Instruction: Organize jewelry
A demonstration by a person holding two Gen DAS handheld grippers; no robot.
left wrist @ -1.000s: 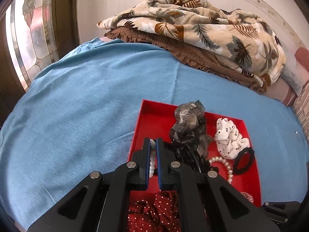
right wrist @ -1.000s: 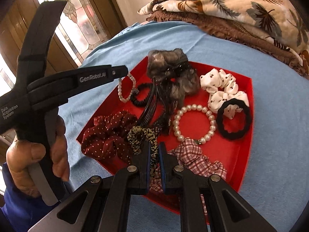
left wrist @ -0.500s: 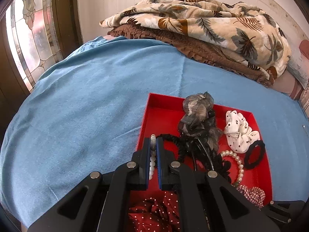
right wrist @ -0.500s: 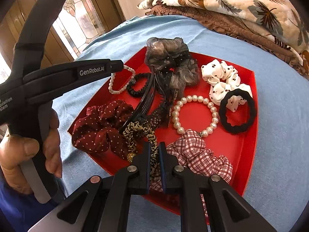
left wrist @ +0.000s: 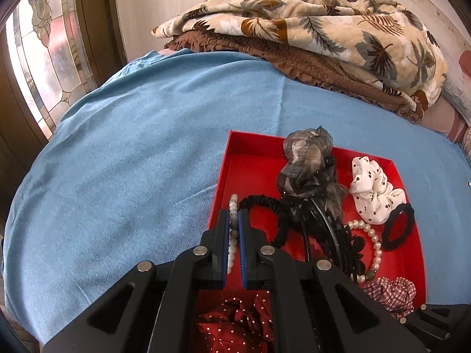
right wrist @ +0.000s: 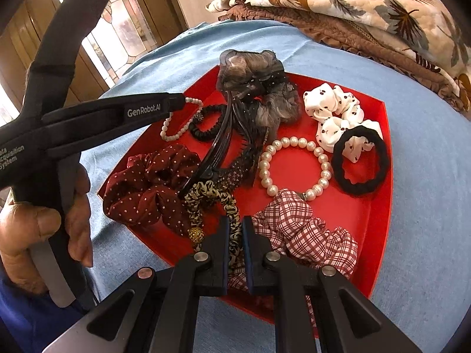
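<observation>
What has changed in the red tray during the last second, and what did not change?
Little has changed. The left tongs stay shut on the small white pearl bracelet, and the right tongs stay shut on the leopard-print fabric scrunchie. In both views the red square tray has slid slightly in the picture, so the cameras shifted a little. No item was released or newly grasped; the other pieces lie as before.

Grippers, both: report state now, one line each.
Left gripper: closed on the small pearl bracelet in the red tray.
Right gripper: closed on the leopard-print scrunchie.
</observation>
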